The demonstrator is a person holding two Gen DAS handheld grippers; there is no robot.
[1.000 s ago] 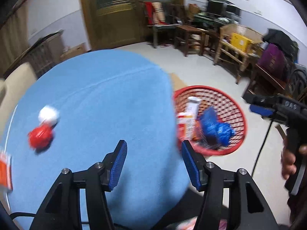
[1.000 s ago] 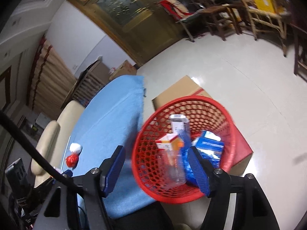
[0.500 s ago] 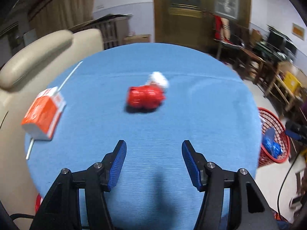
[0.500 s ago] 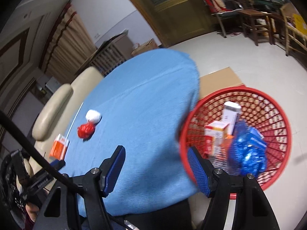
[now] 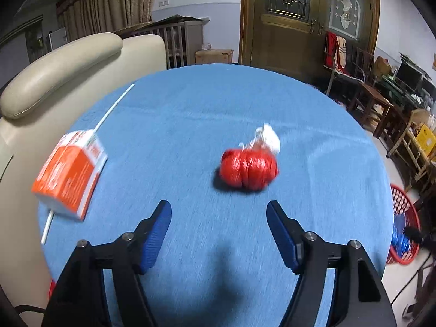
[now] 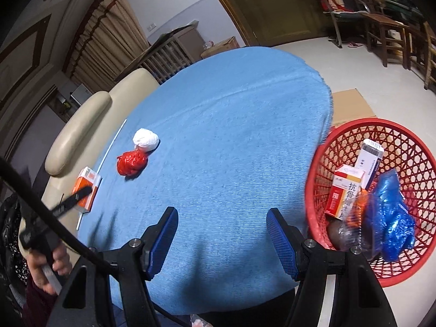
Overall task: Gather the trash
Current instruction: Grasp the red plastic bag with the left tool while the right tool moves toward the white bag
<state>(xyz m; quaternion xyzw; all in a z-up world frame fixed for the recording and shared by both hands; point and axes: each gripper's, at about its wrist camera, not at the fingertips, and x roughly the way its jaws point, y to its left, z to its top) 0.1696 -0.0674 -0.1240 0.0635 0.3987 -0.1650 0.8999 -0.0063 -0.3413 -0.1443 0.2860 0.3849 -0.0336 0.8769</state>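
Two bags, likely plastic; left gripper opening, empty

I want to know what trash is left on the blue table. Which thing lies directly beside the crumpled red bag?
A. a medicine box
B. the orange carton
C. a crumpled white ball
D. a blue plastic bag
C: the crumpled white ball touches the red bag on the blue table; the orange carton lies apart near the edge.

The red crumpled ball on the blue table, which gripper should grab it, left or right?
Left, probably. The left gripper points straight at the red crumpled ball, jaws opening, nothing between them. The right gripper is empty too, but nearer the red basket.
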